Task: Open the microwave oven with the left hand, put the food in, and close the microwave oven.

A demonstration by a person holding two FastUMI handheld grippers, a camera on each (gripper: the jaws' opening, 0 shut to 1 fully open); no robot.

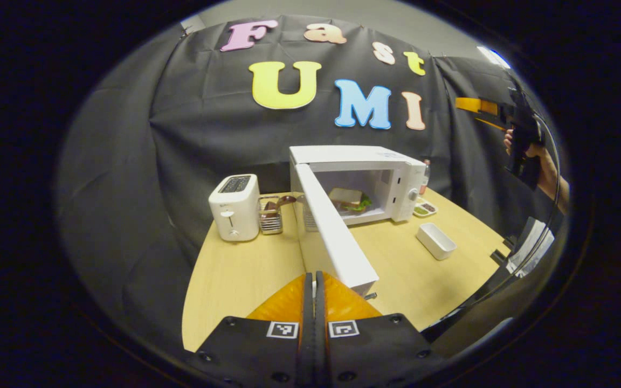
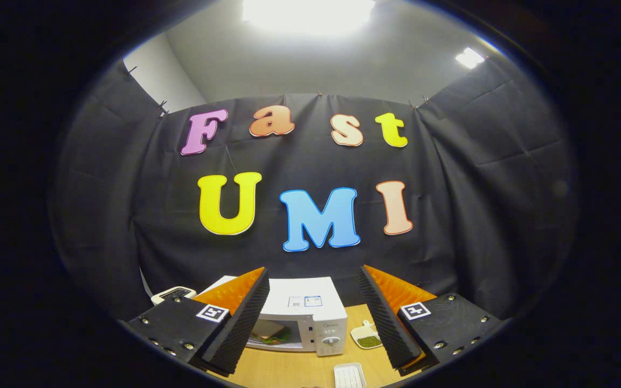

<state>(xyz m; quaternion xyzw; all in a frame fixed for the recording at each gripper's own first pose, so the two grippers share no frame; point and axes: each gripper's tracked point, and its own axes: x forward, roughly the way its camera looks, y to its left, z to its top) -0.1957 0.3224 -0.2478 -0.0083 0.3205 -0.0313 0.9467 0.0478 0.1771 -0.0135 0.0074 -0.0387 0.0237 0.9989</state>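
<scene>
While the sandwich point(image 1: 349, 200) sits inside the open microwave point(image 1: 391, 178), the left gripper point(image 1: 314, 280) is clenched empty and the right gripper point(image 2: 313, 296) is spread wide.

White toaster point(image 1: 234, 206), wire rack point(image 1: 270, 214), white tray point(image 1: 436, 241), wooden table point(image 1: 240, 275)

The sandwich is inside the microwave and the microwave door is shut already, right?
Not quite. The sandwich is inside the microwave, but the door is swung wide open toward the camera, as the left gripper view shows. The left hand-held gripper sits closed just short of the door's near edge, so closing has yet to happen.
</scene>
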